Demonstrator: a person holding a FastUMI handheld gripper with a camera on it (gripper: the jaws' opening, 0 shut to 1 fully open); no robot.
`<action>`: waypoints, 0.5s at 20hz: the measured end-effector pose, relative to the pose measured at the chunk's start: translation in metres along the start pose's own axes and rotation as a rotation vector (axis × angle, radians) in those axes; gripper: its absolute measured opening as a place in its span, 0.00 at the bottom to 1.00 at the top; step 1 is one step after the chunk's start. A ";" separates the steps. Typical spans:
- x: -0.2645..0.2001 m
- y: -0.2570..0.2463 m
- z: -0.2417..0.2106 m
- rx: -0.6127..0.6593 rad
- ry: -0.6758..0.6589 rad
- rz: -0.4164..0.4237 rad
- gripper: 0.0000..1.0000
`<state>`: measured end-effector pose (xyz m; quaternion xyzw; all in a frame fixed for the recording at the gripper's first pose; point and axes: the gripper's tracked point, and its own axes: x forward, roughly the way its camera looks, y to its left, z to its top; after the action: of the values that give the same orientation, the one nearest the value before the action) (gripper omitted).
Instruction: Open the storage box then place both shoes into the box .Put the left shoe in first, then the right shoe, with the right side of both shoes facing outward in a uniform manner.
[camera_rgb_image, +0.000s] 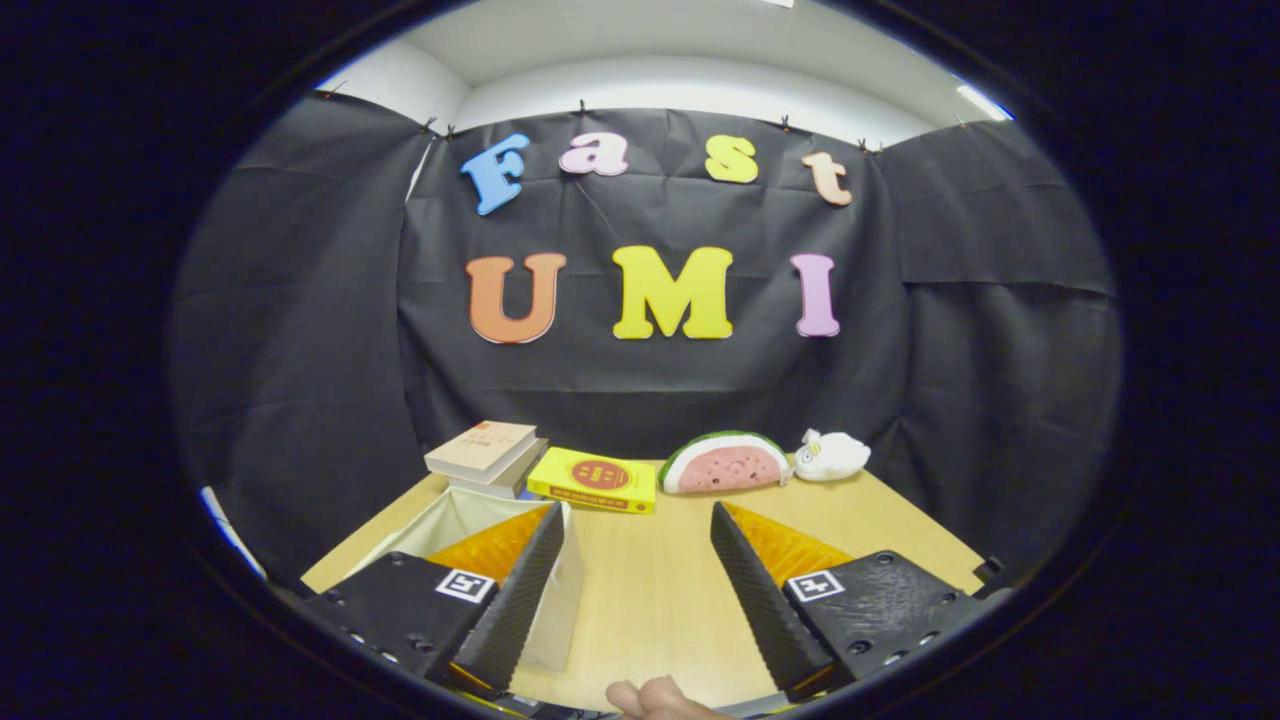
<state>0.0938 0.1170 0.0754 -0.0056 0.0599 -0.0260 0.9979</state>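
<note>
My gripper (637, 525) hovers open above the wooden table (660, 590), with only bare tabletop between its fingers. A white storage box (455, 520) sits on the table's left part, and its inside walls show behind and under the left finger (520, 590). What lies in the box is hidden by that finger. A fingertip of a person's hand (655, 698) shows at the near edge, between the finger bases.
At the back of the table lie a stack of books (487, 455), a yellow book (593, 479), a watermelon-slice plush (722, 463) and a white plush toy (831, 454). Black cloth walls close the booth behind and on both sides.
</note>
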 end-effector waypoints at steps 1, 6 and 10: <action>-0.001 -0.010 0.002 -0.009 -0.022 -0.008 0.95; -0.003 -0.041 -0.005 -0.022 -0.094 -0.001 0.96; 0.000 -0.070 -0.021 -0.046 -0.123 -0.005 0.96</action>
<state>0.0876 0.0471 0.0554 -0.0304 -0.0009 -0.0268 0.9992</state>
